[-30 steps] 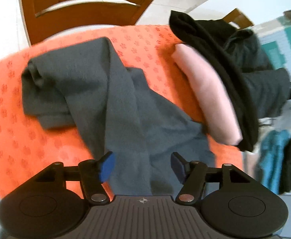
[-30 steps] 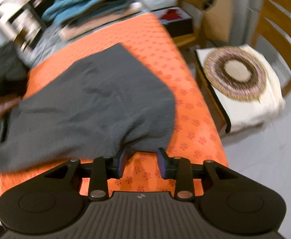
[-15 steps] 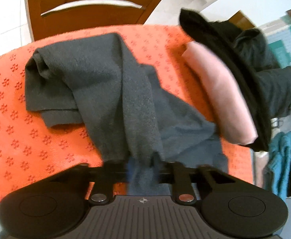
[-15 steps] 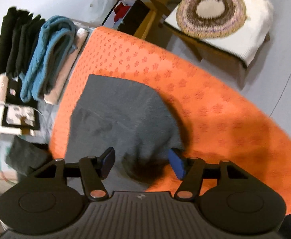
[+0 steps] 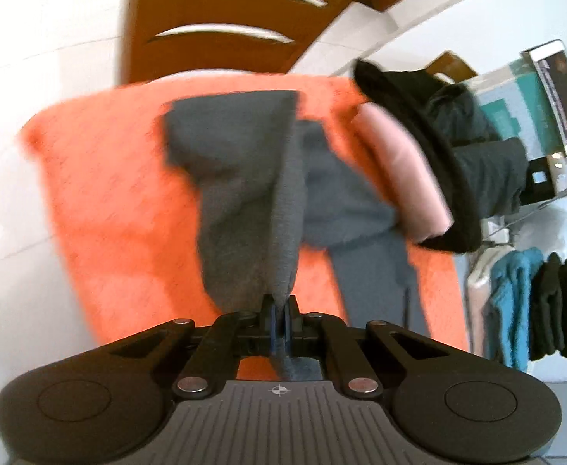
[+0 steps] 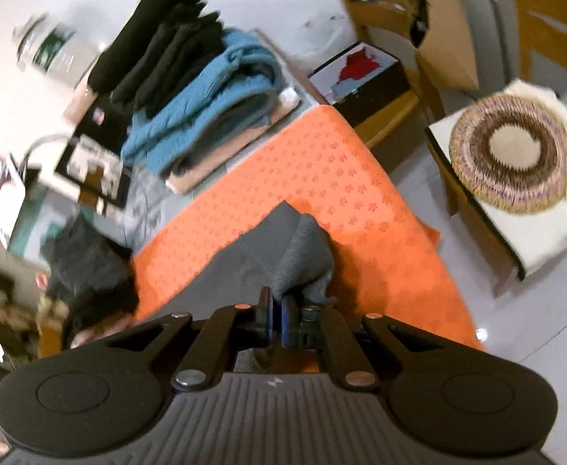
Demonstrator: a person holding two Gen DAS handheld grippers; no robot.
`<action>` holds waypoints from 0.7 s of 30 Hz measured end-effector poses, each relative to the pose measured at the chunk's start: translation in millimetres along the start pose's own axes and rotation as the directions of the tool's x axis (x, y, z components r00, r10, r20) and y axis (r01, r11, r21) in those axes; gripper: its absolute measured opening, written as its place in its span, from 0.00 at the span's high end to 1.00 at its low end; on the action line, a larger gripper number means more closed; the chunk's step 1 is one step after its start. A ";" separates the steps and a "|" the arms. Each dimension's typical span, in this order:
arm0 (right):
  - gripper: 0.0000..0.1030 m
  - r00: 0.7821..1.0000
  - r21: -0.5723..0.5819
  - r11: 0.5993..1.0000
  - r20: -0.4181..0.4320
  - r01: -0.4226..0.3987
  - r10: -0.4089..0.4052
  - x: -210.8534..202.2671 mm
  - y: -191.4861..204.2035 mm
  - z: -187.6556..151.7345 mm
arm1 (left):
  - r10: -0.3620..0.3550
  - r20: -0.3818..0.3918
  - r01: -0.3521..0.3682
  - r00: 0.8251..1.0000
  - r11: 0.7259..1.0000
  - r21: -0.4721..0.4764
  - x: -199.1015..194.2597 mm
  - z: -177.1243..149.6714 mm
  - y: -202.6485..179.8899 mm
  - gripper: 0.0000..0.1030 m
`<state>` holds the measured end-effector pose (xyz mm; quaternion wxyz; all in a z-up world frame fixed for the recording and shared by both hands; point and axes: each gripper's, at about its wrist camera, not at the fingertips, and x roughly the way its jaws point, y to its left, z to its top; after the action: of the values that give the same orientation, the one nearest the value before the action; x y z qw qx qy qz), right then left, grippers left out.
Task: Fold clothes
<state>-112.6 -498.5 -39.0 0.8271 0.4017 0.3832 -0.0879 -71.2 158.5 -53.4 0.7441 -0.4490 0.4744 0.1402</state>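
Both grippers were pinched tight on the grey garment (image 5: 244,201), which lay on the orange cloth (image 5: 120,201). The left gripper (image 5: 279,316) held a bunched edge, and the fabric rose from its jaws in a taut ridge running straight ahead across the orange cloth toward the wooden chair (image 5: 221,23). The right gripper (image 6: 277,316) clamped another bunched corner, and the rest of the garment spread forward and left of it over the same cloth.

So the garment hung between the two grips, its long axis along the left gripper's line of sight. Neither hand looked clearly nearer its middle. I judged the coming move to be carrying the held edges across the cloth to make a fold.

The pink garment (image 5: 403,178) and the black pile (image 5: 457,147) sat on the cloth's right side, touching or overlapping the grey one, and could snag. The folded stack (image 6: 205,108) lay beyond the cloth's far edge, well apart.
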 end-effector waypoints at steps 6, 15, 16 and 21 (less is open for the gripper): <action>0.96 0.985 -0.045 0.996 -0.154 0.075 -0.082 8.0 -42.4 -4.4 | 0.127 -0.003 -0.126 0.992 0.989 -0.079 -8.7 -63.8 41.2 0.94; 0.87 0.942 -0.174 0.970 -0.259 0.171 -0.212 34.0 -68.7 -40.1 | 0.339 -0.032 -0.341 0.940 0.933 -0.119 -11.2 -98.4 88.9 0.93; 0.85 0.940 -0.189 0.966 -0.257 0.179 -0.224 33.1 -68.7 -41.5 | 0.343 -0.037 -0.345 0.939 0.932 -0.110 -10.3 -99.0 91.2 0.93; 0.82 0.943 -0.270 0.939 -0.193 0.215 -0.271 22.8 -62.3 -36.2 | 0.337 0.010 -0.336 0.942 0.942 -0.018 -16.0 -91.3 76.2 0.69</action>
<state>-145.5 -509.5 -106.2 0.8037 0.2530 0.5300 -0.0956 -180.7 131.3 -94.3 0.7087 -0.3664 0.5382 0.2719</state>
